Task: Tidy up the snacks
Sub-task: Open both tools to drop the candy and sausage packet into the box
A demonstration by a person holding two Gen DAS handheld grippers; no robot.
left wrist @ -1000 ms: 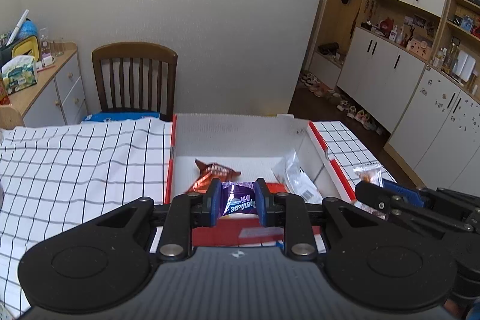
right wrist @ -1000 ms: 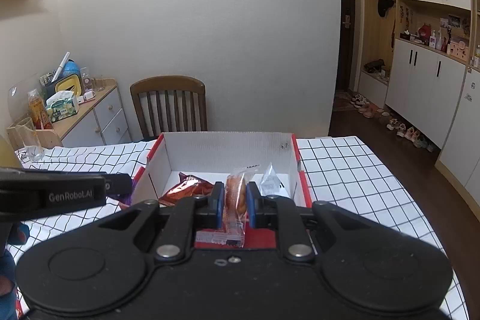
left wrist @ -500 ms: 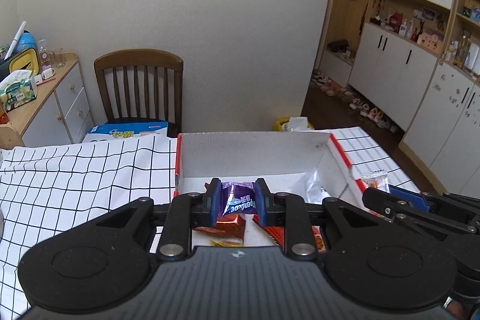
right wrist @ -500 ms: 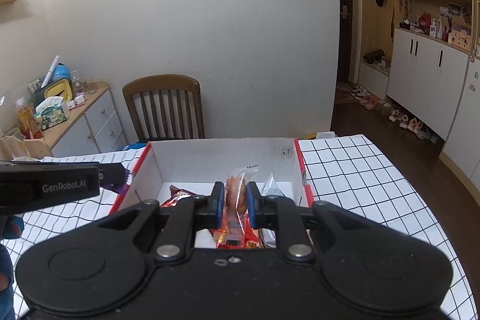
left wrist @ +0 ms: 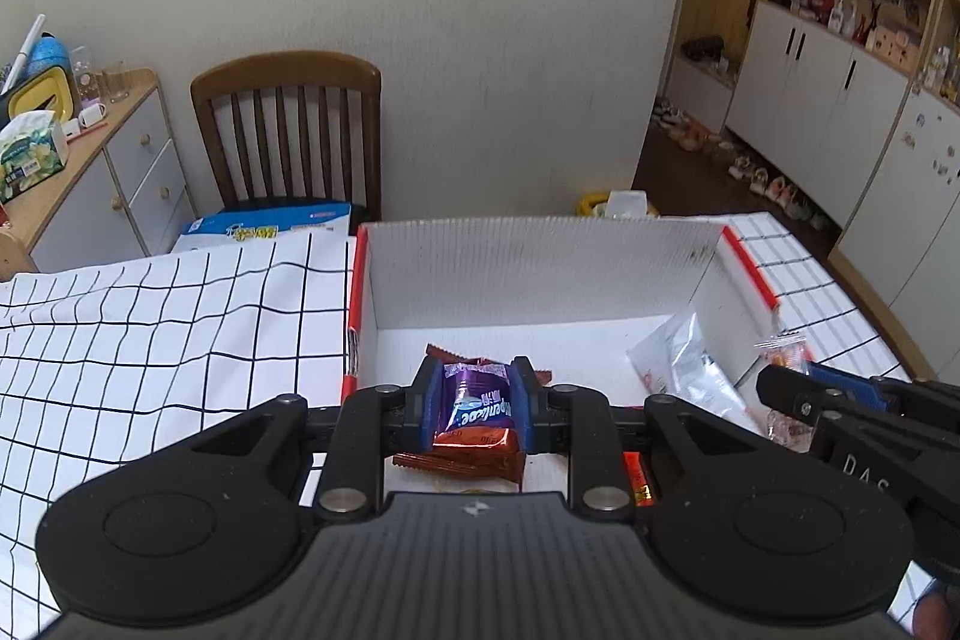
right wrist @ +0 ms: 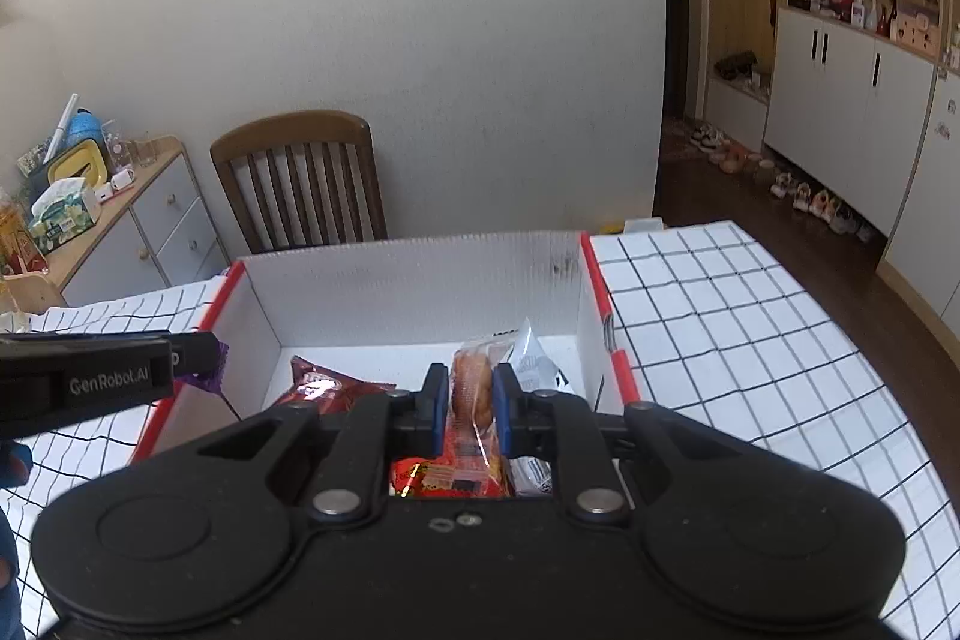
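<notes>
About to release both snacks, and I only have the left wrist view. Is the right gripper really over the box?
Observer: Yes. The right gripper points into the box, shut on a clear pastry packet held upright.
Operator: Anything close beside it?
Observer: A silver packet stands just right of the pastry packet, by the right wall.
Operator: And where is my left gripper?
Observer: The left gripper, with its purple packet, is at the box's left wall, not mid-box.
</notes>
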